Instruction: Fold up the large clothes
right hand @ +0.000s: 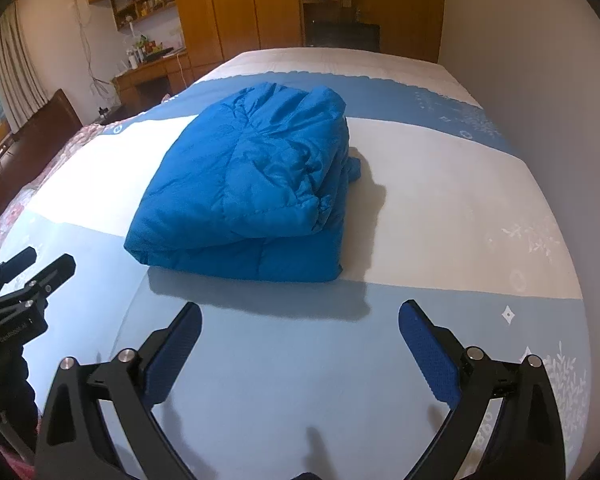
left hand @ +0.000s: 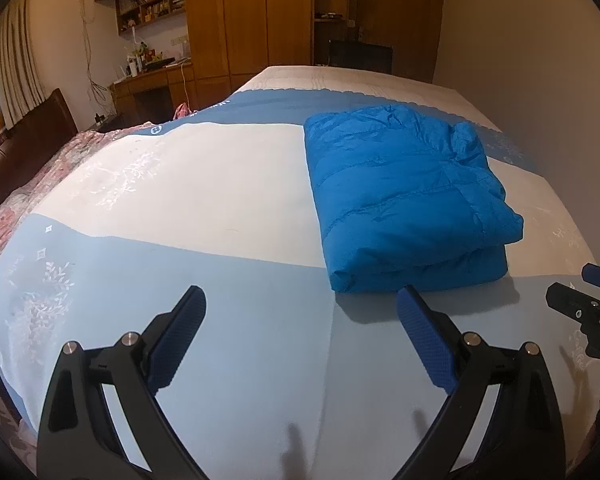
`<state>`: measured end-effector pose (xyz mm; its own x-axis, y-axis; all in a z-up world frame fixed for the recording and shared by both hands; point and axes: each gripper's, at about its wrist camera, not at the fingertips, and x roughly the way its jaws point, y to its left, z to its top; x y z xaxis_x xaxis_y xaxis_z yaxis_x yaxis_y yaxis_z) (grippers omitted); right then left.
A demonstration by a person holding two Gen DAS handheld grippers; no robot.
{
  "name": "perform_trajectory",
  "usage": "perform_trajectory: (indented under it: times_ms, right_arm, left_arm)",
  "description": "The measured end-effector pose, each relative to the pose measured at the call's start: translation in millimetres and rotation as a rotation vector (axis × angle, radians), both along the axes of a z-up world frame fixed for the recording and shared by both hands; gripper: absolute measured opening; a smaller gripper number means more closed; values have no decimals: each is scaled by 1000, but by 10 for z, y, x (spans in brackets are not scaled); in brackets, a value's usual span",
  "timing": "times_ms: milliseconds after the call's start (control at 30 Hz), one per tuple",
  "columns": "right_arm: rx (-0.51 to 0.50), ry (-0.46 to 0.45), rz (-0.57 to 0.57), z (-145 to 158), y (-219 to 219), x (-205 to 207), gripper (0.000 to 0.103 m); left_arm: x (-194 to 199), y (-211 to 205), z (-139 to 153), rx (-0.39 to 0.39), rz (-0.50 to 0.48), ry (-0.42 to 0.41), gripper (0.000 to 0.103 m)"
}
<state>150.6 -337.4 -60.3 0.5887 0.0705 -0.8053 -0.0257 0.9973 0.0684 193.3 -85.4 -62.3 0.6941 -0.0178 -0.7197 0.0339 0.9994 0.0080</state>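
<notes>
The blue padded jacket (right hand: 244,184) lies folded into a thick rectangle on the bed (right hand: 440,200), just beyond both grippers. The left gripper (left hand: 300,344) and right gripper (right hand: 300,352) hang over the sheet with jaws spread wide, nothing between them. The fold looks done; any tidying should press the loose right-hand edge flat from above without dragging the 2 stacked layers apart.
</notes>
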Motion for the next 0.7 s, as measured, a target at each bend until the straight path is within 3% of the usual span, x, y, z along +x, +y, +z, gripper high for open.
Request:
perform_trajectory:
  times_ms: [700]
  right_arm:
    - [-5, 4, 5, -31, 36, -4, 99]
  left_arm:
    - [-32, 57, 14, 21, 7, -11, 95]
